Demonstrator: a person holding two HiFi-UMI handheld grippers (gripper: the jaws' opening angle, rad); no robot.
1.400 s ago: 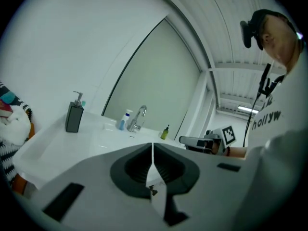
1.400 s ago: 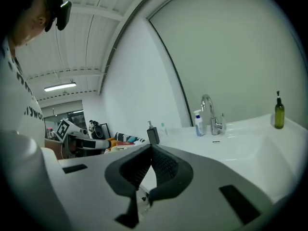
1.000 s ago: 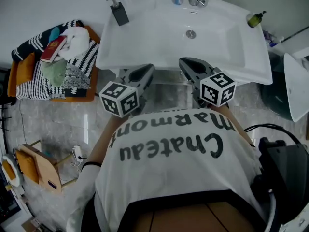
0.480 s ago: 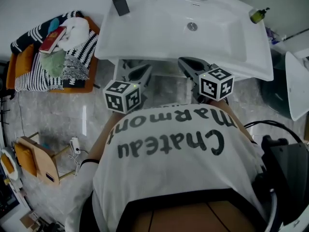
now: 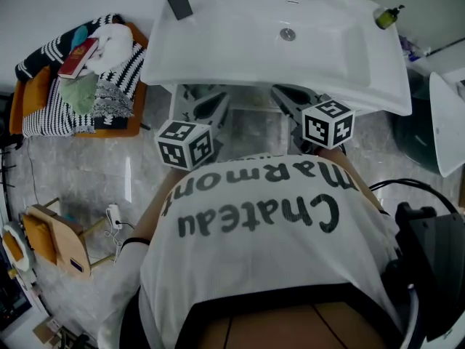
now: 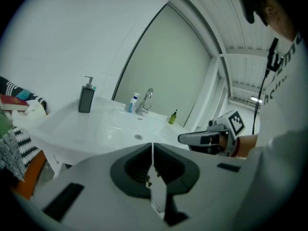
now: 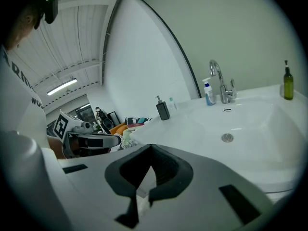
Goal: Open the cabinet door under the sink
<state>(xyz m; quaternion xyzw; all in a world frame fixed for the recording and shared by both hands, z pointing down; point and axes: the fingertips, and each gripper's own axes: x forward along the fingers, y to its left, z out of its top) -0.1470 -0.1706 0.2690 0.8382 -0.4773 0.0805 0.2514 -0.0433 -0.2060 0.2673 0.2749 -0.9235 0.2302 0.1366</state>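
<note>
Before the sink (image 5: 218, 49): shirt (image 5: 254, 260), "Chateau Marmont"

Looking down on a grey marbled floor (image 5: 94, 173) with a bright streak of light lying across it, taking in an orange seat (image 5: 25, 111) heaped with striped cloths (image 5: 47, 122) at the far left, just beside a plain white wall (image 5: 73, 6), and a small wooden stool (image 5: 58, 246) at the near left. Catching a dark round container (image 5: 410, 137) and a white curved fixture (image 5: 445, 122) at the far right. Seeing, higher up, a pale grey-green panel (image 6: 168, 76) framed by a dark arching edge on the far wall, and a strip light (image 7: 62, 86) glowing under a white slatted ceiling (image 7: 72, 37).
</note>
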